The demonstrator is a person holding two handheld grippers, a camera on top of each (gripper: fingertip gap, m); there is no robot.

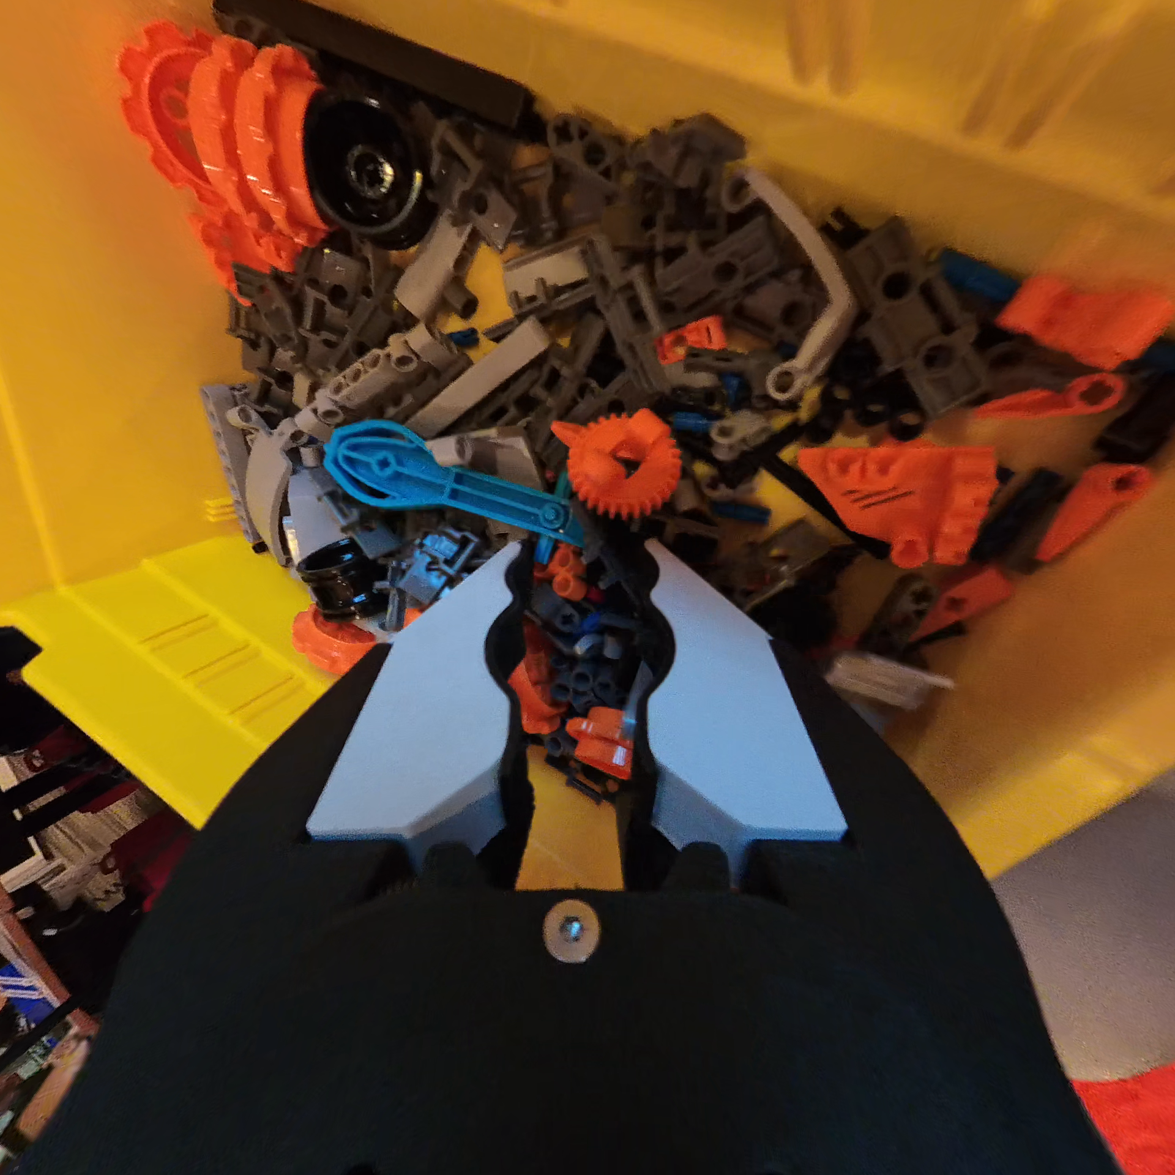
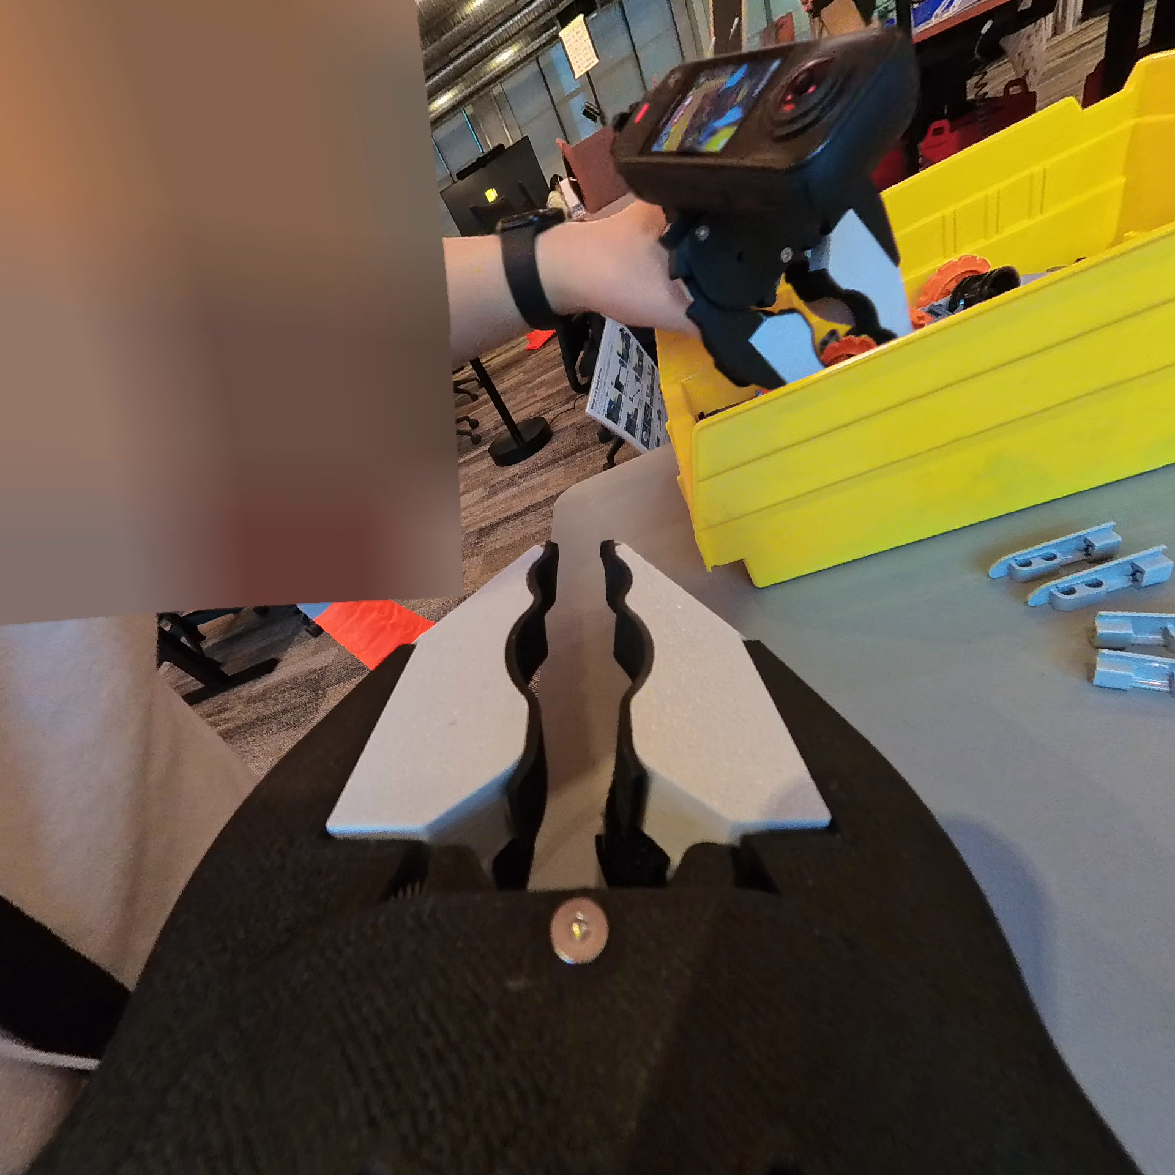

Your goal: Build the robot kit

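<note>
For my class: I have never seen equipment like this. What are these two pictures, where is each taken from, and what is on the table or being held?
There is no robot here. A person holds a hand-operated gripper in each hand, and each gripper carries a camera looking forward along its two grey jaws.

The left wrist view looks down into a yellow bin full of plastic construction pieces: grey beams, an orange gear, a blue lever-like part and orange wheels. The left gripper is open just above the pile and holds nothing.

The right wrist view is taken from beside the bin. The right gripper is open and empty above a grey table. Farther off, a hand dips the other gripper, with its black camera, into the bin. Four small grey parts lie on the table beside it.
</note>
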